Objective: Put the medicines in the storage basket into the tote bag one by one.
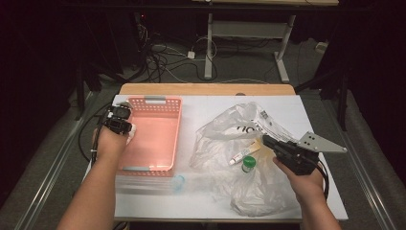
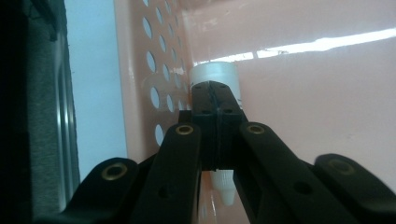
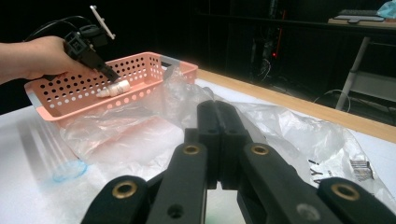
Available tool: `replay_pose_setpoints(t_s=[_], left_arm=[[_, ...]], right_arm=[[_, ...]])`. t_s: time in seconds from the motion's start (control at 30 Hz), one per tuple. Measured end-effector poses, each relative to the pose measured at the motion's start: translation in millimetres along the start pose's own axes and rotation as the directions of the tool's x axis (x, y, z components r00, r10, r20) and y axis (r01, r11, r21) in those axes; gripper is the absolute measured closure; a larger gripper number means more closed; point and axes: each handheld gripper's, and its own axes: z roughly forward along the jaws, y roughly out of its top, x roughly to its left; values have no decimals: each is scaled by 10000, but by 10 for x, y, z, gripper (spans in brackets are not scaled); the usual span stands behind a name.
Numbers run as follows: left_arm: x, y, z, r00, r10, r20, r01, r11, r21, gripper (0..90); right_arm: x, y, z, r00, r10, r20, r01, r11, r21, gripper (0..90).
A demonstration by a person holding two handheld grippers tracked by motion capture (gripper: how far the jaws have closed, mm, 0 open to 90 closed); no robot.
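Note:
A small white dropper bottle (image 2: pixel 215 73) is clamped in my left gripper (image 2: pixel 215 100), nozzle (image 2: pixel 227 191) pointing back toward the camera. It hangs just inside the left wall of the pink perforated basket (image 1: pixel 163 108). From the right gripper view, the left gripper (image 3: pixel 111 77) holds the bottle (image 3: pixel 114 88) at the basket's (image 3: pixel 70 100) near wall. My right gripper (image 1: pixel 266 140) is shut, its tips resting at the crumpled clear plastic bag (image 1: pixel 225 127). Whether its jaws pinch the film is unclear. A white-and-yellow tube (image 1: pixel 241 155) and a green-capped bottle (image 1: pixel 248 163) lie in the bag.
A clear plastic bottle with a blue cap (image 1: pixel 177 182) lies on the white tabletop (image 1: pixel 201 201) in front of the basket. The bag (image 3: pixel 299 130) spreads over the right half. A wooden strip (image 1: pixel 206 89) edges the far side, with cables on the floor beyond.

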Motion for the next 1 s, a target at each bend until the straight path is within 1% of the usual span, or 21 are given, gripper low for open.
replay_pose_setpoints(t_s=[0.13,0.17,0.23,0.27,0.3,0.33,0.37,0.4,0.43,0.53,0.6,0.63,0.67,0.7,0.73,0.77,0.8,0.83,0.9,0.97,1.0], left_arm=[[-32,6,0,9999,165,12,-165,9999,-21,882],[-40,8,-5,9997,186,179,-185,9998,-58,882],[-77,17,-10,9955,163,938,-146,9997,-180,882],[-114,25,0,9877,347,1526,-319,9993,-213,882],[-158,28,-5,9777,617,2006,-535,9975,-462,882],[-182,36,-29,9614,556,2694,-352,9962,-798,882],[-192,39,-48,9511,496,3049,-169,9939,-1092,882],[-204,46,-79,9400,591,3359,-102,9893,-1454,881],[-214,51,-114,9320,723,3552,-75,9835,-1806,880],[-204,75,-191,9119,634,4054,372,9712,-2355,819],[-189,80,-205,9113,636,4068,405,9693,-2423,783],[-168,80,-209,9094,591,4117,431,9711,-2347,759],[-159,78,-207,9103,563,4102,425,9728,-2278,730],[-159,79,-191,9143,546,4013,378,9751,-2187,659],[-150,83,-167,9120,553,4064,299,9793,-2002,564],[-141,83,-154,9103,463,4114,348,9817,-1875,518],[-131,80,-138,9043,472,4244,320,9836,-1774,485],[-140,76,-122,9040,537,4242,224,9848,-1725,484],[-170,83,-98,9162,530,3972,106,9877,-1562,421],[-195,81,-98,9334,304,3575,278,9873,-1567,363],[-208,84,-87,9344,243,3553,312,9882,-1496,358]], right_arm=[[2,-1,1,10000,8,12,-8,10000,17,900],[1,-2,2,10000,10,8,-10,10000,19,900],[5,-1,5,10000,33,13,-33,10000,18,900],[7,0,6,10000,28,10,-28,10000,19,900],[9,2,6,10000,32,14,-32,10000,23,900],[8,4,5,10000,2,20,-2,10000,10,900],[3,6,3,10000,-23,7,23,10000,-10,900],[2,6,2,10000,-12,9,12,10000,-11,900],[-2,4,1,10000,-29,10,29,10000,-1,900],[0,-2,12,10000,6,13,-6,10000,26,900],[5,-2,16,10000,1,13,-1,10000,34,900],[7,0,15,10000,-9,9,8,10000,34,900],[9,2,12,10000,9,12,-9,10000,37,900],[9,3,9,10000,17,17,-17,10000,37,900],[6,4,6,10000,-4,19,4,10000,16,900],[3,4,4,10000,-24,14,24,10000,19,900],[4,4,4,10000,-10,19,10,10000,24,900],[3,3,6,10000,-8,3,8,10000,21,900],[11,2,11,10000,17,5,-17,10000,42,900],[14,4,14,10000,-24,-18,24,10000,47,900],[15,4,14,10000,-24,-23,25,10000,45,900]])
